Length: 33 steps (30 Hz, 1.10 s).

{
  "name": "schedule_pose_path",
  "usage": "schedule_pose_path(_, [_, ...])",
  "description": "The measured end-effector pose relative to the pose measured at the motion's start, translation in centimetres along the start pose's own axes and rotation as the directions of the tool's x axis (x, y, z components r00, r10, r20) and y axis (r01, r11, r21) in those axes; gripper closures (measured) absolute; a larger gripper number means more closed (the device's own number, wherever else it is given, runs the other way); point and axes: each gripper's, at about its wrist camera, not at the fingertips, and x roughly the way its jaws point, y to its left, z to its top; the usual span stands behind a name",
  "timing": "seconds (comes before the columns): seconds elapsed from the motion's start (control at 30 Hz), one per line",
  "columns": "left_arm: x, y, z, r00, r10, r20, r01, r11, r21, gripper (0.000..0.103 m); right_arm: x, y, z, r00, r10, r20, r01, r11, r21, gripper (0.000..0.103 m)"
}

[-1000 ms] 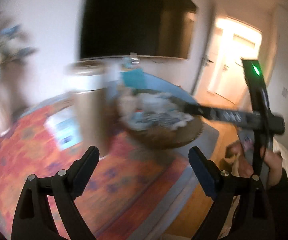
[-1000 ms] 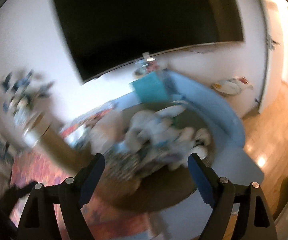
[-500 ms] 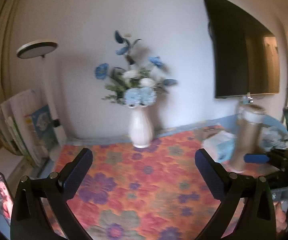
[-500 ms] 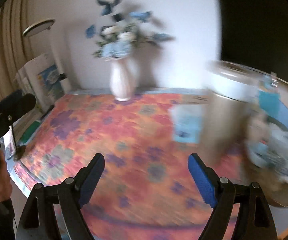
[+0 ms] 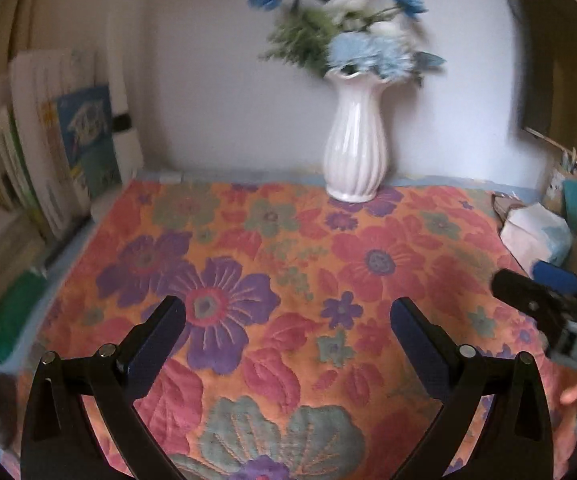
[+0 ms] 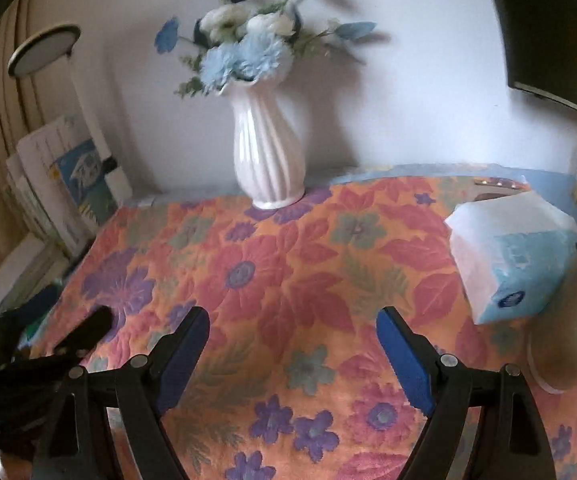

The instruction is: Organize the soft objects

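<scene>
Cloth cover point(image 5: 288, 240): orange floral quilting, spread over the worktop.
Left gripper point(image 5: 288, 308): jaws spread wide, just been opening, nothing between them.
Right gripper point(image 6: 292, 316): jaws apart, just opened further, empty.
Tissue pack point(image 6: 512, 252): lies on the cloth, ahead and right of the right jaws, outside both pairs.
Pack axis: diagonal, far-left to near-right, blue-printed end nearest.

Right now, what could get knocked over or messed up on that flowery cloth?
1. The white vase of blue flowers stands tall and narrow at the back edge; a reach past it might tip it.
2. The tissue pack lies close to the open right gripper and could get shoved.
3. The open left gripper hovers over the floral cloth and could snag it.
</scene>
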Motion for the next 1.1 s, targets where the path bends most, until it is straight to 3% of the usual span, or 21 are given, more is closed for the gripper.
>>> schedule_pose_path(0.07, [0.6,1.3,-0.3,0.998,-0.033,-0.046,0.03,0.997,-0.067,0.001,0.1,0.3,-0.2,0.999,-0.04,0.001,0.04,0.999,-0.004,0.001])
schedule_pose_path(0.2, [1.9,2.5,-0.7,0.989,-0.087,-0.121,0.069,0.987,-0.144,0.001,0.0,1.0,-0.5,0.997,-0.082,0.009,0.082,0.996,-0.038,0.001])
schedule_pose_path(0.47, [1.2,0.5,-0.8,0.992,-0.055,-0.11,0.051,0.998,-0.04,0.001,0.2,1.9,-0.8,0.99,-0.139,0.013,0.139,0.986,-0.088,0.0])
schedule_pose_path(1.1, [1.5,0.5,-0.8,0.989,-0.079,-0.127,0.073,0.996,-0.048,0.001,0.3,2.0,-0.8,0.99,-0.14,0.003,0.14,0.987,-0.085,0.0])
